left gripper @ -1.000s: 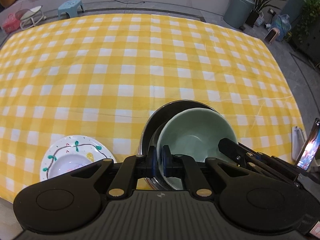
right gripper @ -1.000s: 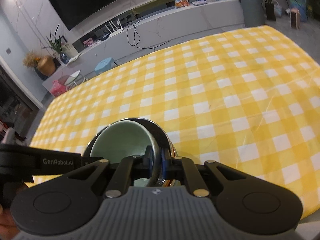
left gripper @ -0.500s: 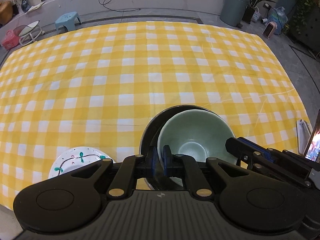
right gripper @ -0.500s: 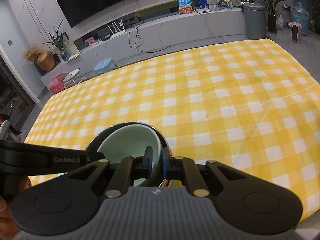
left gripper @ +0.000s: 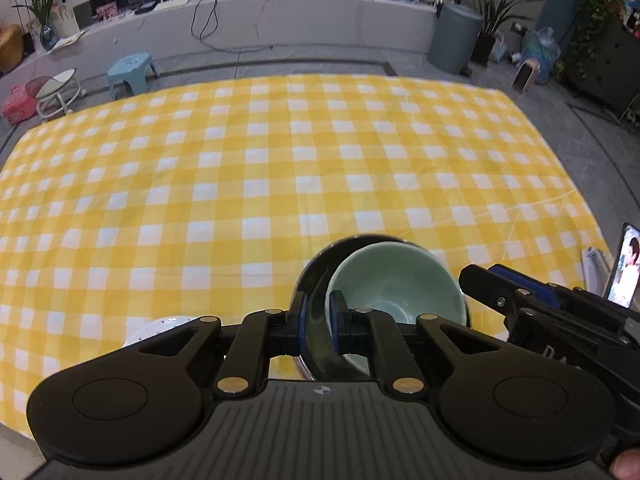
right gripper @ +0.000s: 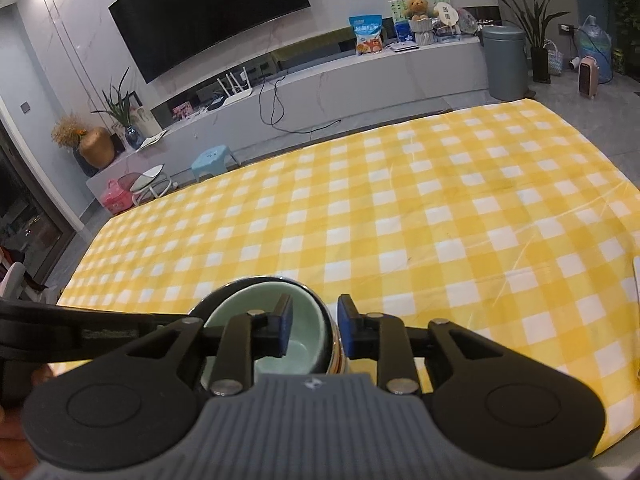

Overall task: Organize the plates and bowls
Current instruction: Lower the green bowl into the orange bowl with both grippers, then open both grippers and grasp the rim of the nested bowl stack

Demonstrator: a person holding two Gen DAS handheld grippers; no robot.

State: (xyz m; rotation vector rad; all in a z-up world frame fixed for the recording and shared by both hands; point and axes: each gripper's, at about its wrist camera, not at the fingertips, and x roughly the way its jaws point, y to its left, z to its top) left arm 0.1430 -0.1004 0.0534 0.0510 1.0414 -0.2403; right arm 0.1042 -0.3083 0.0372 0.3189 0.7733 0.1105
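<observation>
Bowls nested: green bowl [left gripper: 394, 284] inside steel bowl [left gripper: 310, 280], near checked cloth's [left gripper: 280, 184] front edge | left gripper [left gripper: 319, 322] pinching steel rim | right gripper [right gripper: 315, 330] spread astride rim | handling: rigid, slick; ceramic fragile | grip: rim | painted plate [left gripper: 154, 330] left of bowls

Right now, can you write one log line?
left gripper: shut on metal bowl rim | right gripper: open | green bowl: nested inside

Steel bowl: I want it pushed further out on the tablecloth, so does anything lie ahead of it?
Nothing visible does. Ahead of the steel bowl, gripped by the left claw, only checked tablecloth shows. The white plate lies off to its left.
</observation>
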